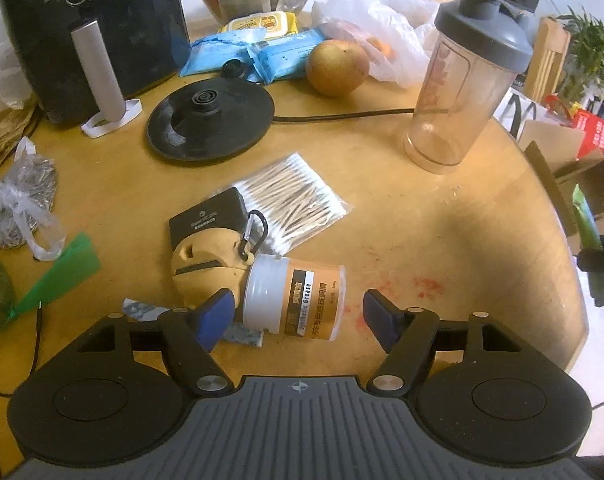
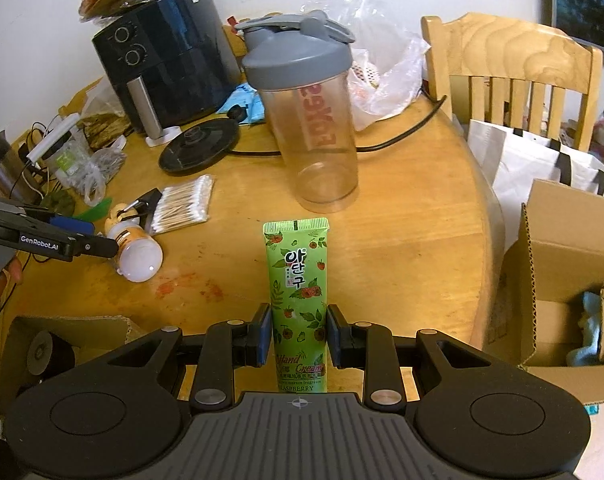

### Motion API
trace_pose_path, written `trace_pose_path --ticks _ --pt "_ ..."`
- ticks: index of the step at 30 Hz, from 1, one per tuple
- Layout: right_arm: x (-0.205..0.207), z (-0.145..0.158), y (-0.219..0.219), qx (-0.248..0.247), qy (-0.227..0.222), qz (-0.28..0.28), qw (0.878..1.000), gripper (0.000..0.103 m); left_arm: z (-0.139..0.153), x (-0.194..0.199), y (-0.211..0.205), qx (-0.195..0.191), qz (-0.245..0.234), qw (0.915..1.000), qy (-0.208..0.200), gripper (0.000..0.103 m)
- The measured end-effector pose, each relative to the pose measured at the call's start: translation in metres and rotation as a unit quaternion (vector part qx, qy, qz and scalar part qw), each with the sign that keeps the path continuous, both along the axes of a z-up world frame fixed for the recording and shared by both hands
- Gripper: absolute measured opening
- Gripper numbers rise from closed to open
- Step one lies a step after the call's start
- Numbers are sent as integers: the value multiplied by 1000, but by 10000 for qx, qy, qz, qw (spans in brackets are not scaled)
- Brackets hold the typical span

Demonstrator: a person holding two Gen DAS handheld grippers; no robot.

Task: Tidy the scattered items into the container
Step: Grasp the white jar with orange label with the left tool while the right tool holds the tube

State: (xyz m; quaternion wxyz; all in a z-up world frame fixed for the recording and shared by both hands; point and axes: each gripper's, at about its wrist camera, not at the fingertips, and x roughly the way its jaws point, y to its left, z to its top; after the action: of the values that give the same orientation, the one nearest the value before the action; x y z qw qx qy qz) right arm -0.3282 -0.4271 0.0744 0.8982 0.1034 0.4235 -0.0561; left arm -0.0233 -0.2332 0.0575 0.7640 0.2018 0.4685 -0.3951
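My left gripper (image 1: 297, 314) is open, its blue pads on either side of an orange-labelled grease jar (image 1: 297, 300) lying on its side on the wooden table (image 1: 422, 208). The jar also shows in the right wrist view (image 2: 135, 250). Beside it lie a tan pouch with a carabiner (image 1: 205, 268), a black box (image 1: 207, 216) and a bag of cotton swabs (image 1: 289, 200). My right gripper (image 2: 297, 334) is shut on a green hand cream tube (image 2: 297, 300), held upright above the table. An open cardboard box (image 2: 562, 280) stands off the table's right edge.
A clear shaker bottle with a grey lid (image 1: 466, 92) stands mid-table. A kettle base (image 1: 209, 116) with its cord, a black air fryer (image 1: 89, 28), a pear (image 1: 336, 66), blue packets and plastic bags crowd the back. A wooden chair (image 2: 514, 68) and white bag (image 2: 534, 168) stand right.
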Motion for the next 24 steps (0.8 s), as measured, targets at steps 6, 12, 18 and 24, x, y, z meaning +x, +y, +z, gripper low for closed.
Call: trace_pose_path --ticks 6,12,18,24 --pt "-1 0 -3 11 -7 -60 10000 31 -9 0 -7 128 -129 9998 -85 71" --pt "-4 0 -3 21 -21 -110 9999 31 -15 -1 -11 208 -207 9995 -94 70" --pt "-8 -1 -5 43 -8 -166 9999 31 -16 -4 -14 231 -288 9992 -172 70" --pt "-12 0 -4 59 -20 -187 9998 31 -17 -8 -17 351 -322 9983 -321 60"
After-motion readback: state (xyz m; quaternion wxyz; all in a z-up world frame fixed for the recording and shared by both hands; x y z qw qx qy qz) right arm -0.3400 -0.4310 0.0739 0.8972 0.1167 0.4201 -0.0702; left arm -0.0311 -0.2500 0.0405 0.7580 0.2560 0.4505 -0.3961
